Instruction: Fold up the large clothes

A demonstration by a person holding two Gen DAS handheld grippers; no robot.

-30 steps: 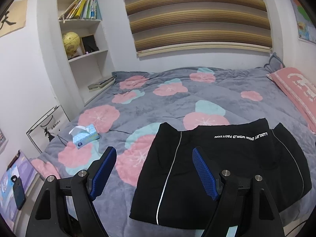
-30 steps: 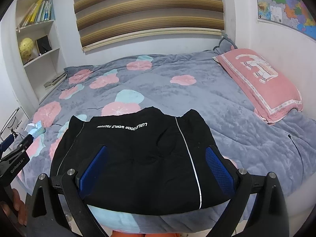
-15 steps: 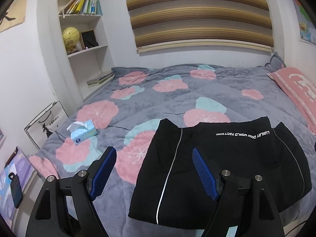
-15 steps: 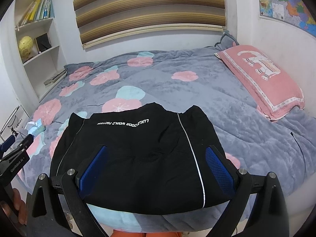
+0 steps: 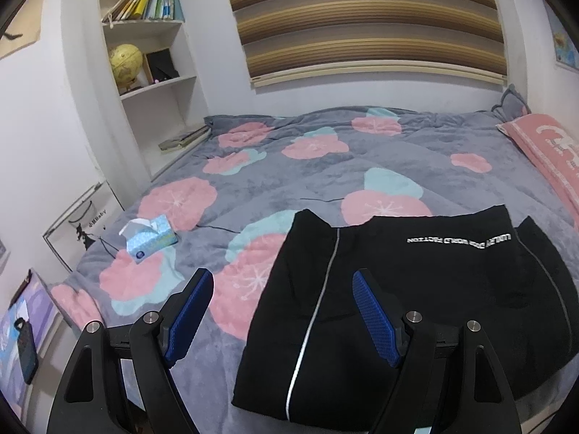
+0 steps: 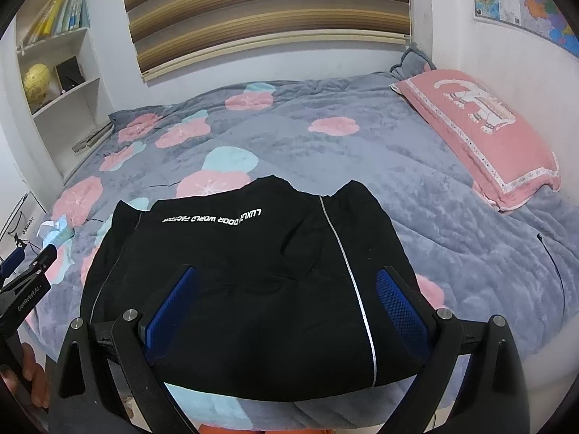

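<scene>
We see a bed (image 6: 416, 188) under a grey quilt printed with pink and teal flowers, and on its near edge lies the black garment (image 6: 260, 282), folded flat, with grey piping and mirrored white lettering we read as "LUXURY DOOR WORLD FACTION". A pink pillow (image 6: 481, 133) sits at the right. Our right gripper (image 6: 284, 291) hovers above the garment, jaws spread, holding nothing; our left gripper (image 5: 282, 298) is likewise released over the garment's left edge. A blue tissue box (image 5: 150, 240) rests farther left.
</scene>
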